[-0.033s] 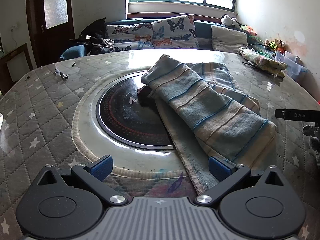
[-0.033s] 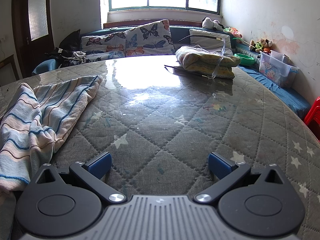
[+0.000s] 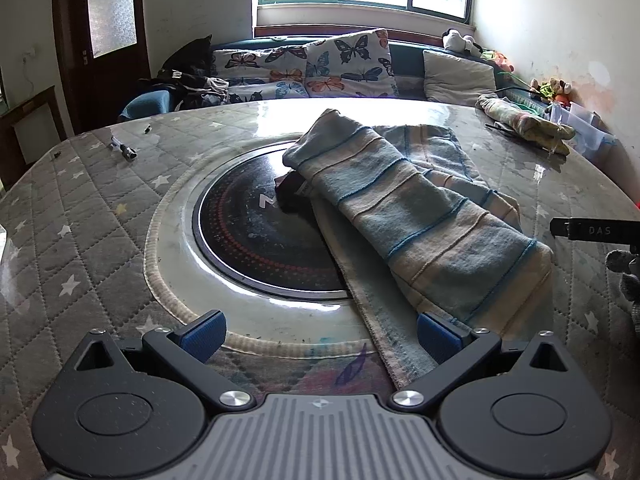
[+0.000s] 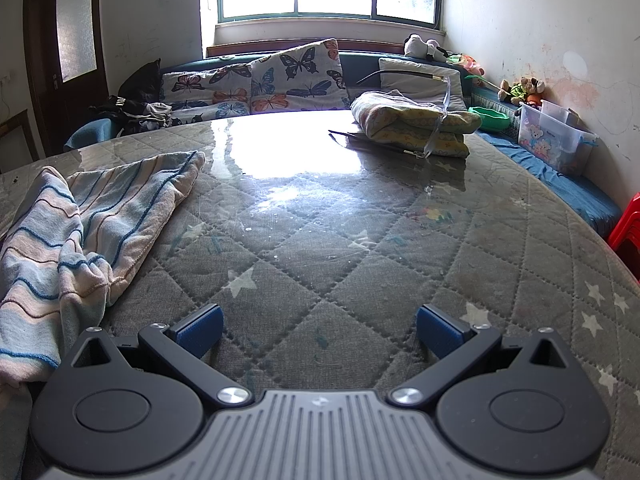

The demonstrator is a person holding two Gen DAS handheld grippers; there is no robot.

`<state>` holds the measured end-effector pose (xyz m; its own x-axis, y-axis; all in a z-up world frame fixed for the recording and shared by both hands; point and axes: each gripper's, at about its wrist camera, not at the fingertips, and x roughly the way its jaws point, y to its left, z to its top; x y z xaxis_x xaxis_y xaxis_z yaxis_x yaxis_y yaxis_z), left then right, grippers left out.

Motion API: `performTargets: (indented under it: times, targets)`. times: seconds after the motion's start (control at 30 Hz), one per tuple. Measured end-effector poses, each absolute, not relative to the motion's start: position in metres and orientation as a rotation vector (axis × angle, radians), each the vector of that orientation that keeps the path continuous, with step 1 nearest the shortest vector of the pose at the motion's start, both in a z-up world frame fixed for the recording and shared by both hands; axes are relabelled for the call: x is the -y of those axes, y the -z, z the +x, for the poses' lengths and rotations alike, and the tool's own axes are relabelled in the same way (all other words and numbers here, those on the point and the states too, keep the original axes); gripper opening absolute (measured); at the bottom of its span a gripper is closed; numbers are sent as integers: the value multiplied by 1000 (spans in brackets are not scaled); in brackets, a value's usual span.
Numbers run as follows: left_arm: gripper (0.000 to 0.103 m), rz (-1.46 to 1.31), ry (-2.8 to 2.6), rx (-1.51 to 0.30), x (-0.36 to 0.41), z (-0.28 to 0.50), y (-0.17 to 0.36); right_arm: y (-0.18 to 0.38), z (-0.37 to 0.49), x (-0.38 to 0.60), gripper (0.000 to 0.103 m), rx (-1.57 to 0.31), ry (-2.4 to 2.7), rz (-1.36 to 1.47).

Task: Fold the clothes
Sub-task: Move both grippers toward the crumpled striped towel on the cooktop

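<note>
We see nothing changed around us: the round quilted table [image 3: 100, 216] looks the same in both views as an instant ago, so the fold stands no further along. The striped garment [image 3: 420, 220] lies on it, partly over the black inset disc [image 3: 256, 236], one long layer doubled across another, hems uneven, a dark tag beneath. Our left gripper [image 3: 318, 334] and right gripper [image 4: 318, 330] are both spread wide, pinching nothing.

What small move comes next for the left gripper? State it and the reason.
Probably ease the left gripper forward and right onto the striped garment edge and close. Its jaws are open and empty, and the cloth's near edge lies by its right finger.
</note>
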<state>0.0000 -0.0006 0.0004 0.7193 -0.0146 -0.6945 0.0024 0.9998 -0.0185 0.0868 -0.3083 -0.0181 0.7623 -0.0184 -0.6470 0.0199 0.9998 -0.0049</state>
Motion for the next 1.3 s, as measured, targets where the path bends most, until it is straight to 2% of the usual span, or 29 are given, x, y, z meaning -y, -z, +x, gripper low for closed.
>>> performTargets:
  times: [0.23, 0.43, 0.9, 1.3]
  targets:
    - [103, -22, 17, -766, -3, -4, -2, 14, 80, 308, 102, -687, 3, 29]
    - [103, -17, 5, -767, 0, -7, -3, 9, 65, 304, 95, -686, -33, 49]
    - [103, -21, 11, -760, 0, -17, -6, -12, 18, 276, 95, -653, -115, -18]
    - [103, -11, 9, -773, 6, -24, -5, -18, -6, 264, 90, -667, -147, -1]
